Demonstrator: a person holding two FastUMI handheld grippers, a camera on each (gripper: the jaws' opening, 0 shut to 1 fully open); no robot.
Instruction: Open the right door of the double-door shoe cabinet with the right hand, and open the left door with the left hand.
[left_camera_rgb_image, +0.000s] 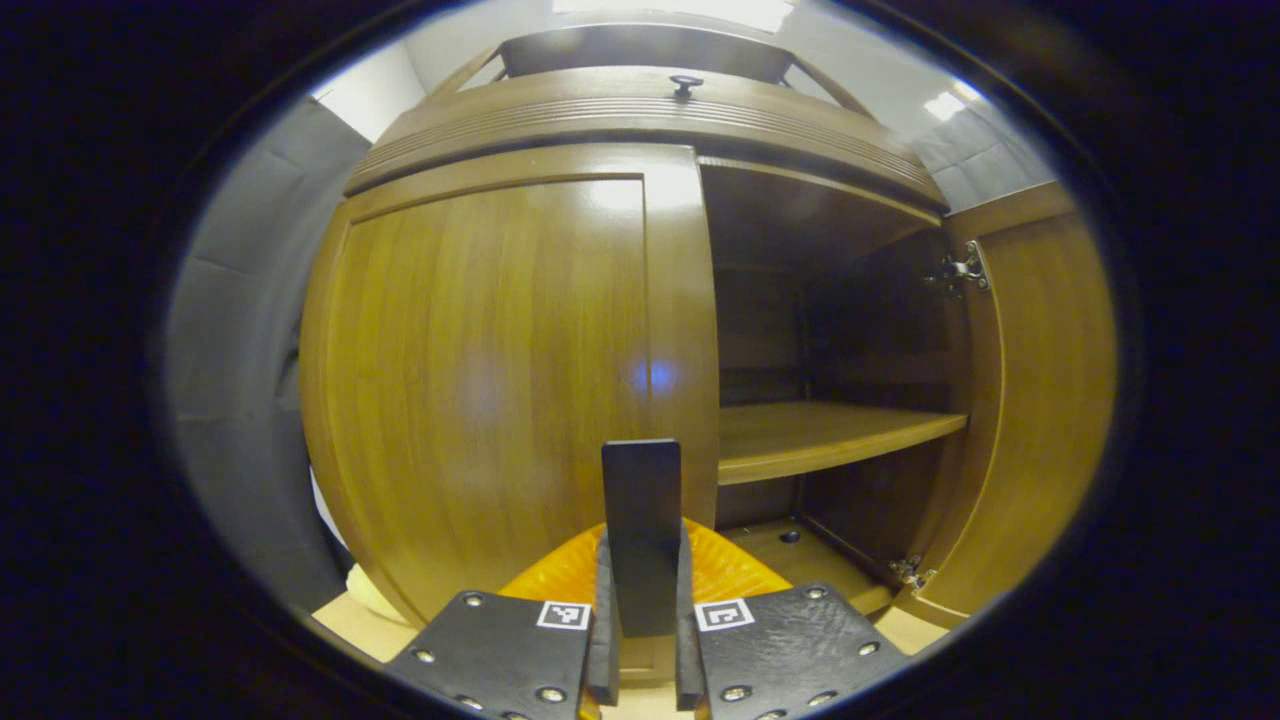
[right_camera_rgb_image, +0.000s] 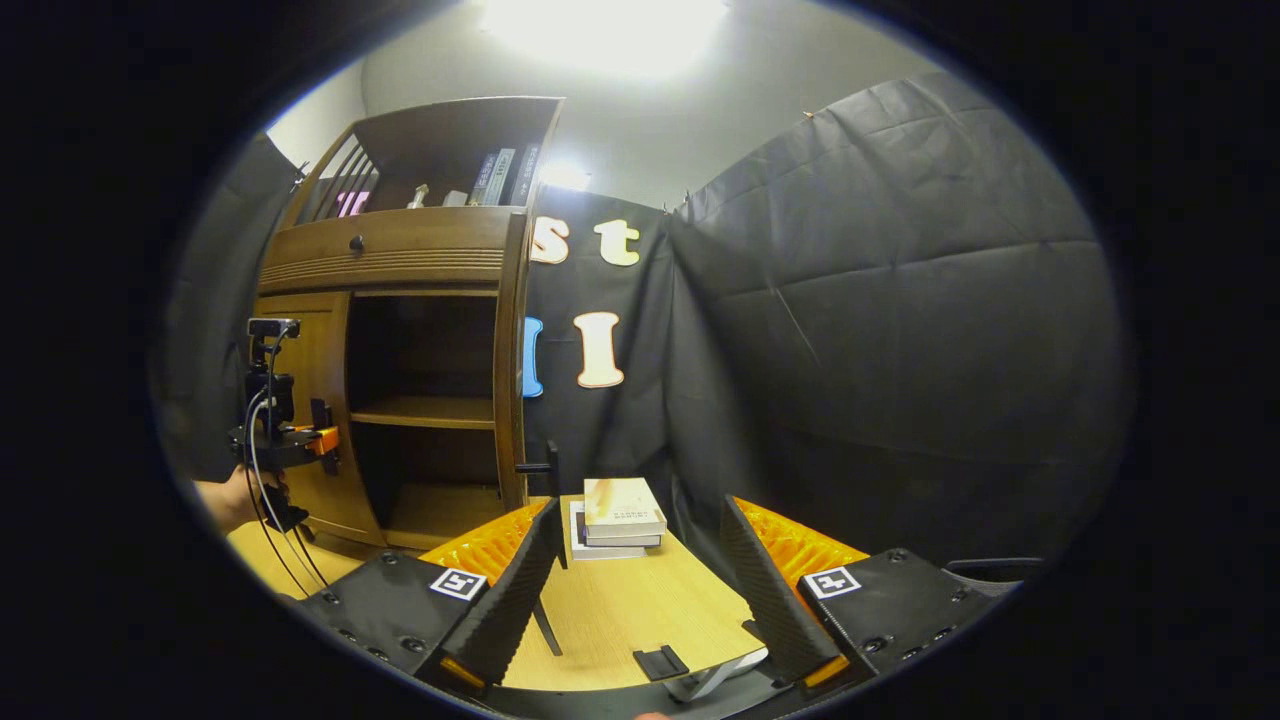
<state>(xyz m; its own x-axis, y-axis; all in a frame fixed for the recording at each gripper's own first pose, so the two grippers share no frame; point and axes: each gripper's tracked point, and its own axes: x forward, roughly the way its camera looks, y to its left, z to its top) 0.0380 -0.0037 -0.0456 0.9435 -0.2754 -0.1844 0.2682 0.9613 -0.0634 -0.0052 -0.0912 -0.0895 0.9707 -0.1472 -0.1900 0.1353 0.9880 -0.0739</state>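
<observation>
The brown wooden double-door shoe cabinet (left_camera_rgb_image: 620, 110) is standing upright on the light wooden bench (right_camera_rgb_image: 620, 610), its long axis running vertically. Its left door (left_camera_rgb_image: 480, 380) is sitting closed, flush with the cabinet front. Its right door (left_camera_rgb_image: 1040, 400) is standing swung open to the right, its inner face and metal hinges (left_camera_rgb_image: 962, 270) showing. The opened half is exposing a dark interior with a horizontal wooden shelf (left_camera_rgb_image: 820, 435).

In the left gripper view, the left hand-held gripper (left_camera_rgb_image: 641, 540) is sitting directly in front of the left door's inner edge, its fingers pressed in on a flat dark vertical handle (left_camera_rgb_image: 641, 500) on that door.

In the right gripper view, the right hand-held gripper (right_camera_rgb_image: 640, 590) is hanging well apart from the cabinet, over the bench, its fingers spread wide with nothing between them. The cabinet is lying ahead and to the left of it. A stack of pale books (right_camera_rgb_image: 620, 515) is resting on the bench just beside the cabinet's right side.
</observation>
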